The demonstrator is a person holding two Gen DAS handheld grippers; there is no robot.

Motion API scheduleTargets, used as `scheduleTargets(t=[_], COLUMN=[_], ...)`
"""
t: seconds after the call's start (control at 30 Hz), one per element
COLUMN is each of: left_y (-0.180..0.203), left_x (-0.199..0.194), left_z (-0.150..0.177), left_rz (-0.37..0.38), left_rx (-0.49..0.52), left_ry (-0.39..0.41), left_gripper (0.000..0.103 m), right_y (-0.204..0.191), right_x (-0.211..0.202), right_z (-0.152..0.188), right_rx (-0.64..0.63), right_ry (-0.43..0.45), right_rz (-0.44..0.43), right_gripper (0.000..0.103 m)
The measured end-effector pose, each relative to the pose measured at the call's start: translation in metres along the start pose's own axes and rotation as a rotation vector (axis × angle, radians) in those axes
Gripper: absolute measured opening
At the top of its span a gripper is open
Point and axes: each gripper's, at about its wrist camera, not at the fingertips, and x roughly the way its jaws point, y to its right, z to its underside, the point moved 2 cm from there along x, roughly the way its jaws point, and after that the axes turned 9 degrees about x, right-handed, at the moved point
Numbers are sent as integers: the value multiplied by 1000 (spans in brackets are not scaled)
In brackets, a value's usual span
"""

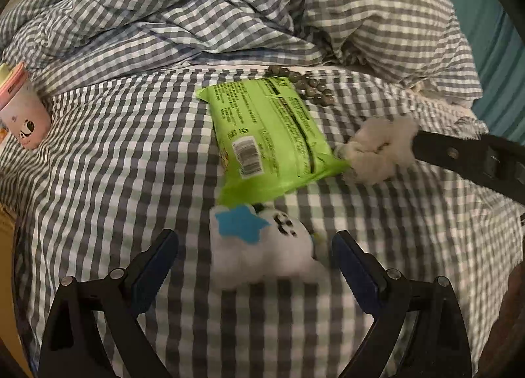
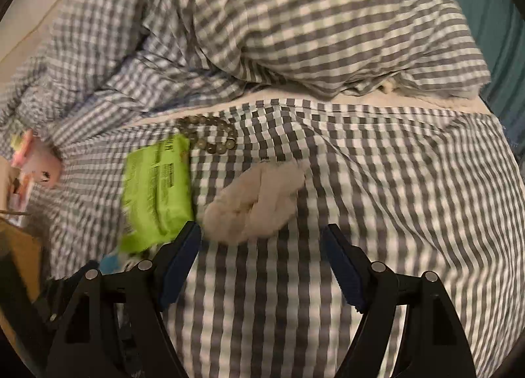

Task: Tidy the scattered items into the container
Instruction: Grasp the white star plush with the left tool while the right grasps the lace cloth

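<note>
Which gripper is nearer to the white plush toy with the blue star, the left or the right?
Left. The left gripper is open with the white plush toy lying between its fingers. The right gripper is open farther off, in front of the cream fluffy scrunchie, beyond the green packet.

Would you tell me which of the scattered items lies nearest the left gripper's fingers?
The white plush with the blue star, lying just ahead of the open left gripper; the green packet lies farther away.

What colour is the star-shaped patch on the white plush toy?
Blue, on the white plush toy between the open left gripper fingers; clearest in the left wrist view.
</note>
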Motion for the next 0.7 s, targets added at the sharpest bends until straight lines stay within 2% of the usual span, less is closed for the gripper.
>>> scheduleTargets(t=[0.1, 0.27, 0.3, 0.33, 0.37, 0.43, 0.57, 0.7], left_y=[-5, -9, -8, -6, -4, -1, -4, -12], left_x=[11, 26, 26, 24, 22, 18, 8, -26], left_z=[-2, 0, 1, 2, 3, 5, 10, 18], left_rz=[-1, 16, 15, 19, 26, 25, 16, -5], left_rx=[-9, -24, -16, -1, 15, 44, 37, 27], left_ry=[-11, -33, -26, -22, -17, -22, -33, 6], left_gripper=[97, 97, 91, 75, 65, 66, 65, 66], right_y=[-2, -8, -8, -9, -9, -8, 3, 10], right_x=[24, 60, 64, 66, 66, 58, 23, -23], right_z=[-9, -14, -13, -12, -10, -7, 1, 17], right_rx=[12, 1, -5, -18, -37, -37, -13, -13], right_ry=[-28, -73, -79, -80, -73, -68, -31, 15], right_rz=[-5, 45, 55, 74, 100, 74, 25, -17], right_gripper=[76, 76, 74, 58, 34, 14, 13, 13])
